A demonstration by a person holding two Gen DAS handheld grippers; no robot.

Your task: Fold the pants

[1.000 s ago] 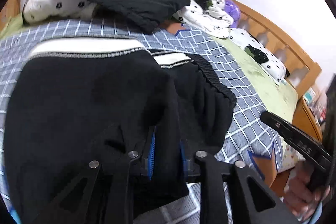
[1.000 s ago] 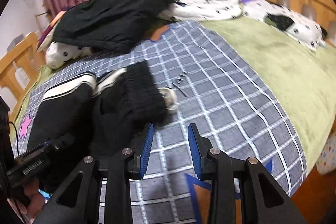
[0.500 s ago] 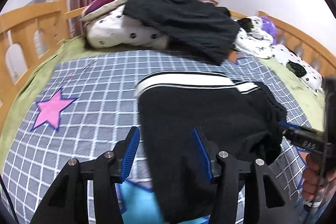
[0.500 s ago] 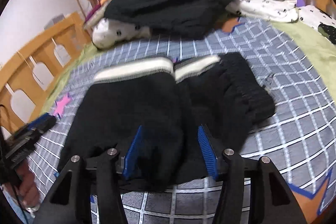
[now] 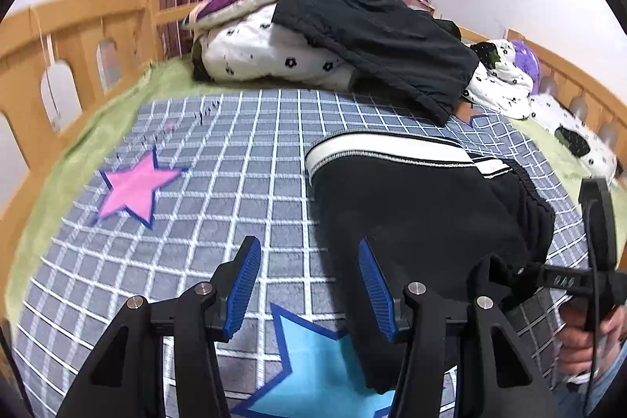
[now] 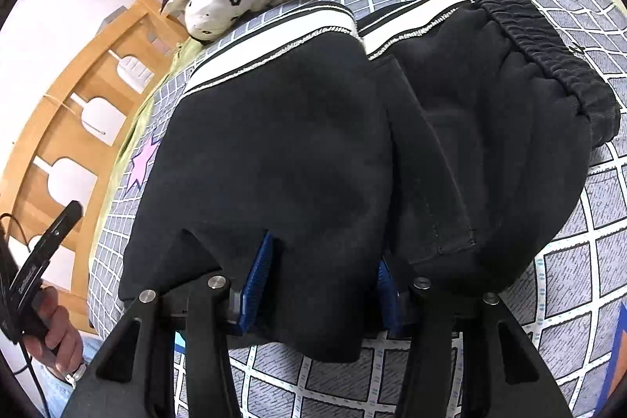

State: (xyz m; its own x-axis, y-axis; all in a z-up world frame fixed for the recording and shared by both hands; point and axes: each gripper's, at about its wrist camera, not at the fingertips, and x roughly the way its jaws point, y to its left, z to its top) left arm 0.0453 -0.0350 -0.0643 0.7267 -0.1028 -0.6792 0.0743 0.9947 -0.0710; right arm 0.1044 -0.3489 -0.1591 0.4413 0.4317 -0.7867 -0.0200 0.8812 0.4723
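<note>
Black pants [image 5: 423, 214] with a white-striped side [image 5: 388, 147] lie folded on the checked blanket [image 5: 243, 183]. My left gripper [image 5: 309, 288] hovers open over the blanket at the pants' left edge, and only its right pad [image 5: 376, 292] is close to the cloth. In the right wrist view the pants [image 6: 282, 143] fill the frame. My right gripper [image 6: 321, 281] is at their near edge, its jaws closing with a thick fold of fabric between them. The left pad's [image 6: 258, 273] face still shows. The waistband [image 6: 548, 46] is at the right.
A black jacket [image 5: 376, 34] lies on flower-print bedding [image 5: 266, 53] at the back. Wooden bed rails [image 5: 78, 38] run along the left and far right. A green sheet [image 5: 98, 128] borders the blanket. Hands hold each tool [image 5: 580, 343] [image 6: 55, 316].
My left gripper has let go of the pants, opened and drawn back to the left. My right gripper swung from bare blanket down onto the pants' near edge, fabric now between its jaws.
</note>
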